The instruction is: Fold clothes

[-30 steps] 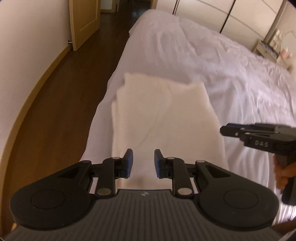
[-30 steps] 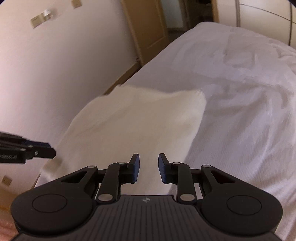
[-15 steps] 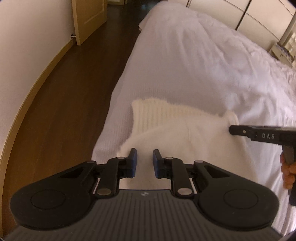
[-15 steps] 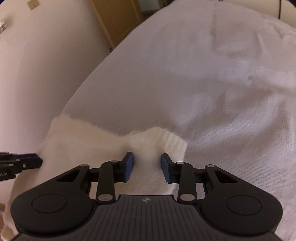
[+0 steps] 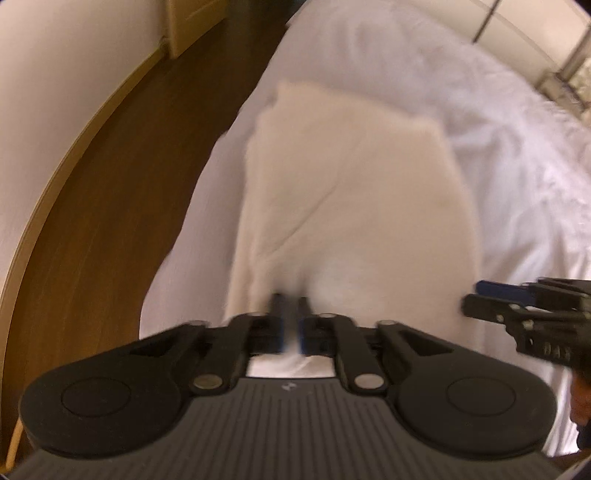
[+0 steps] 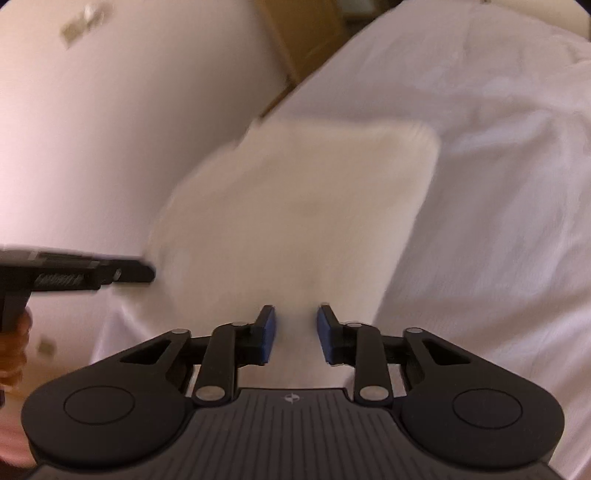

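Note:
A cream knitted garment [image 5: 354, 192] lies stretched out on the white bed, near its left edge. It also shows in the right wrist view [image 6: 295, 206]. My left gripper [image 5: 291, 314] is shut on the garment's near edge, with cloth pinched between the blue pads. My right gripper [image 6: 294, 325] is open, its pads either side of the garment's near edge without pinching it. The right gripper shows from the side in the left wrist view [image 5: 524, 310]. The left gripper shows in the right wrist view [image 6: 85, 273]. Both frames are blurred by motion.
The white bedsheet [image 5: 517, 155] is rumpled to the right. Dark wooden floor [image 5: 110, 177] runs along the bed's left side beside a cream wall [image 6: 110, 110]. A wooden door [image 5: 192, 22] stands at the far end. A nightstand [image 5: 569, 85] is at the far right.
The garment, bunched close to the grippers half a second ago, is spread long across the bed again. My left gripper has closed on its near edge. My right gripper has stayed open.

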### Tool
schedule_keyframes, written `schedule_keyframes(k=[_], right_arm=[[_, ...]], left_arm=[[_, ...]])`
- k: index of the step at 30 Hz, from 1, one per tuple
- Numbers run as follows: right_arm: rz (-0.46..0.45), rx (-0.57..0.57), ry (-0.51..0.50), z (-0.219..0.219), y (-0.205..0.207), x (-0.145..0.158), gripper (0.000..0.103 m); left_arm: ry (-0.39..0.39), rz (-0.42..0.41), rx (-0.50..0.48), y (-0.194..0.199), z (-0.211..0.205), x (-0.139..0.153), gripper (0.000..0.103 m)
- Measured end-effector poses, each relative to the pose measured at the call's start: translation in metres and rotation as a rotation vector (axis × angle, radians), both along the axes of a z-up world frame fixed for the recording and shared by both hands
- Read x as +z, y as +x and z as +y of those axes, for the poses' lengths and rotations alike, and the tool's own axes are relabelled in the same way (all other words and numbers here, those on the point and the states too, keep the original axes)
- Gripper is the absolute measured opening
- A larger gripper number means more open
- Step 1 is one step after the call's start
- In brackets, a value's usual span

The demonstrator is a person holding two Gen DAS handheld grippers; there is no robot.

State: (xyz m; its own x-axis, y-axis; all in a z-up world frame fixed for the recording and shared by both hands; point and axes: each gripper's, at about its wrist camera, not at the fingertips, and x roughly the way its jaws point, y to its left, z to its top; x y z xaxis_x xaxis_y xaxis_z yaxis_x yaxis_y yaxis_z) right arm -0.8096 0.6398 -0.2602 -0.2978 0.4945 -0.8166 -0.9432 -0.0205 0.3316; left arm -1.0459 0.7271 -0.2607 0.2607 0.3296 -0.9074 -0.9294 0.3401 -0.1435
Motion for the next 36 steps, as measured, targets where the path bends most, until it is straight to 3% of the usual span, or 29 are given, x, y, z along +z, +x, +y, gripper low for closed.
schedule_keyframes(k=[4,8,9,10,11,13,19,22,25,30,36], right_arm=[[-0.135,0.111,0.0,0.008,-0.026,-0.014,0.029],[-0.157,0.143,-0.014,0.007,-0.028,-0.003,0.03],[-0.147,0.122,-0.015,0.003,-0.025,0.004,0.03],[-0.135,0.1,-0.015,-0.001,-0.021,0.011,0.031],[-0.113,0.072,-0.014,-0.003,-0.013,0.015,0.034],[-0.075,0.036,-0.004,-0.019,-0.004,0.034,0.056],[-0.009,-0.009,0.045,-0.07,0.024,0.091,0.087],[0.02,-0.023,0.06,-0.09,0.046,0.114,0.092],[0.034,-0.016,0.084,-0.109,0.071,0.139,0.1],[0.011,0.028,0.144,-0.14,0.105,0.176,0.101],[-0.064,0.089,0.186,-0.167,0.136,0.203,0.101]], left_arm=[[0.014,0.009,0.041,0.006,-0.001,-0.008,0.003],[0.017,0.01,0.114,0.011,-0.014,0.012,0.005],[0.026,0.013,0.131,0.012,-0.021,0.024,0.017],[0.035,0.015,0.148,0.013,-0.027,0.036,0.039],[0.044,0.02,0.164,0.014,-0.034,0.047,0.051],[0.058,0.04,0.192,0.022,-0.053,0.068,0.056],[0.101,0.102,0.273,0.045,-0.111,0.129,0.072],[0.122,0.133,0.313,0.056,-0.139,0.16,0.084],[0.141,0.158,0.353,0.072,-0.169,0.187,0.089],[0.186,0.151,0.405,0.109,-0.216,0.218,0.1],[0.221,0.148,0.476,0.146,-0.269,0.238,0.102]])
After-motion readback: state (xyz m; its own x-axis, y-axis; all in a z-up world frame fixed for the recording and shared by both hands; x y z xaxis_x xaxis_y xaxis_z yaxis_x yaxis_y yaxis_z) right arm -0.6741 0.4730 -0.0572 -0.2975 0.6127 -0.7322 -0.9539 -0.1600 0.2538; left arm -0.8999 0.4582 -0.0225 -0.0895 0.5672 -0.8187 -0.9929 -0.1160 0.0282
